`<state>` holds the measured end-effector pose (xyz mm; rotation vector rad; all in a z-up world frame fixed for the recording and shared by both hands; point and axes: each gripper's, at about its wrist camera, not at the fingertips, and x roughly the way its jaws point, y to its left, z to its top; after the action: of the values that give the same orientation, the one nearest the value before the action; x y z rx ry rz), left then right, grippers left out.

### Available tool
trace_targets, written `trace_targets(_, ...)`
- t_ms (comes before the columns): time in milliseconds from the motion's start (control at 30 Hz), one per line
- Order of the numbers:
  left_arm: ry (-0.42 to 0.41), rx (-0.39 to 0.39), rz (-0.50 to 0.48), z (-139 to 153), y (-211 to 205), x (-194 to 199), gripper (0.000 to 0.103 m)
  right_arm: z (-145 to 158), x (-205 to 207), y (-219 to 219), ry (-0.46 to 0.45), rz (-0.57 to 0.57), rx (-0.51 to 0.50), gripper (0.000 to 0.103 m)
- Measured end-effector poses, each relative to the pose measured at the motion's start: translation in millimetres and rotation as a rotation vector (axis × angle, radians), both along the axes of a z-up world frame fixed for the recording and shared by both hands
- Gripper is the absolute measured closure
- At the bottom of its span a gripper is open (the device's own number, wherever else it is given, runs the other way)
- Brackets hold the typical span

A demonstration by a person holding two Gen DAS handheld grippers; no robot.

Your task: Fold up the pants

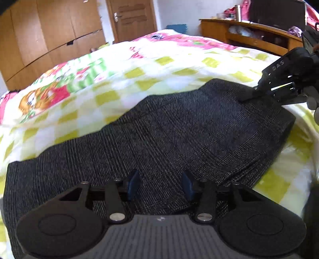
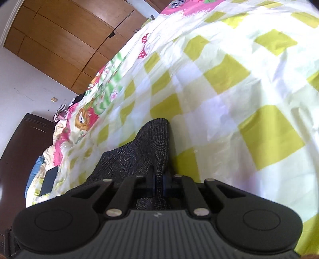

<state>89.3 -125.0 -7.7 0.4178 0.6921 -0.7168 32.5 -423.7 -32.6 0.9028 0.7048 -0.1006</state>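
Dark grey checked pants point(image 1: 169, 135) lie flat in a long band across the bed. My left gripper point(image 1: 160, 184) hovers over the near end of them. Its blue pads point(image 1: 132, 183) stand apart, with cloth lying beneath them and nothing pinched. At the far right end my right gripper point(image 1: 247, 97) bites into the edge of the pants. In the right wrist view the right gripper point(image 2: 159, 185) is shut on a raised fold of the pants point(image 2: 143, 151), and the cloth rises in a ridge just ahead of the pads.
The bedspread point(image 1: 139, 73) has yellow-green checks and pink cartoon prints. A wooden wardrobe point(image 1: 49, 35) and a door point(image 1: 131, 18) stand behind the bed, and a wooden shelf unit point(image 1: 249, 33) at the back right. A dark flat object point(image 2: 48, 179) lies on the bed's far left.
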Motion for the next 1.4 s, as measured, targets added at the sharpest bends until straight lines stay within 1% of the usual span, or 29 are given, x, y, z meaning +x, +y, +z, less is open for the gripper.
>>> trace_targets(67, -0.002, -0.016, 0.007, 4, -2, 0, 0.045, -2, -2, 4, 0.003, -0.005, -0.015, 0.089)
trace_targets(100, -0.006, -0.021, 0.017, 7, -1, 0, 0.045, -3, -2, 7, -0.001, -0.012, -0.021, 0.088)
trace_targets(133, -0.018, -0.020, 0.026, 9, 1, 0, 0.045, -4, -4, 7, -0.006, -0.008, -0.021, 0.083)
trace_targets(167, -0.033, -0.014, 0.036, 12, 1, 1, 0.045, -6, -2, 9, -0.008, 0.004, -0.017, 0.074)
trace_targets(200, -0.042, -0.011, 0.044, 14, 3, 2, 0.045, -7, -1, 11, -0.006, 0.008, -0.019, 0.070)
trace_targets(233, -0.044, -0.013, 0.054, 15, 6, 5, 0.045, -7, 0, 14, -0.002, 0.013, -0.034, 0.069)
trace_targets(300, -0.051, -0.019, 0.071, 18, 11, 8, 0.045, -5, 2, 17, 0.008, 0.028, -0.059, 0.068)
trace_targets(400, -0.066, -0.016, 0.090, 19, 17, 12, 0.045, -6, 4, 16, 0.023, 0.030, -0.047, 0.068)
trace_targets(433, -0.065, -0.019, 0.096, 19, 18, 15, 0.045, -6, 4, 17, 0.025, 0.028, -0.049, 0.068)
trace_targets(467, -0.062, -0.023, 0.102, 18, 20, 16, 0.045, -4, 4, 18, 0.031, 0.022, -0.056, 0.071)
trace_targets(500, -0.061, -0.026, 0.106, 18, 21, 17, 0.045, -3, 5, 19, 0.043, 0.014, -0.059, 0.077)
trace_targets(533, -0.062, -0.028, 0.111, 18, 23, 18, 0.045, -2, 4, 19, 0.045, 0.013, -0.050, 0.090)
trace_targets(567, -0.065, -0.029, 0.116, 18, 24, 18, 0.045, 1, 3, 19, 0.035, 0.009, -0.039, 0.092)
trace_targets(700, -0.057, -0.017, 0.128, 11, 30, 22, 0.045, 20, 1, 29, 0.002, 0.031, -0.058, 0.094)
trace_targets(800, -0.037, 0.021, 0.135, -3, 35, 27, 0.044, 41, 3, 43, -0.028, 0.052, -0.070, 0.094)
trace_targets(833, -0.036, 0.013, 0.130, -6, 39, 26, 0.043, 49, 4, 49, -0.039, 0.060, -0.071, 0.094)
trace_targets(933, -0.058, -0.008, 0.121, -2, 54, 17, 0.043, 76, 13, 74, -0.065, 0.101, -0.119, 0.094)
trace_targets(1000, -0.101, -0.011, 0.132, 2, 70, 7, 0.043, 92, 20, 92, -0.078, 0.133, -0.146, 0.094)
trace_targets(1033, -0.133, -0.016, 0.141, 4, 82, 1, 0.043, 101, 24, 104, -0.077, 0.152, -0.176, 0.094)
trace_targets(1100, -0.193, -0.017, 0.178, 7, 106, -7, 0.043, 115, 34, 128, -0.072, 0.187, -0.231, 0.094)
trace_targets(1200, -0.243, 0.032, 0.254, 0, 137, -8, 0.043, 130, 51, 172, -0.057, 0.243, -0.311, 0.094)
trace_targets(1233, -0.250, 0.032, 0.270, -4, 146, -7, 0.043, 133, 57, 189, -0.054, 0.264, -0.335, 0.094)
trace_targets(1267, -0.236, 0.016, 0.280, -7, 153, -5, 0.043, 134, 62, 205, -0.051, 0.289, -0.354, 0.094)
trace_targets(1333, -0.185, -0.039, 0.291, -8, 164, -1, 0.043, 137, 73, 241, -0.052, 0.353, -0.396, 0.094)
trace_targets(1400, -0.159, -0.079, 0.297, -10, 170, 2, 0.043, 136, 82, 277, -0.054, 0.408, -0.440, 0.094)
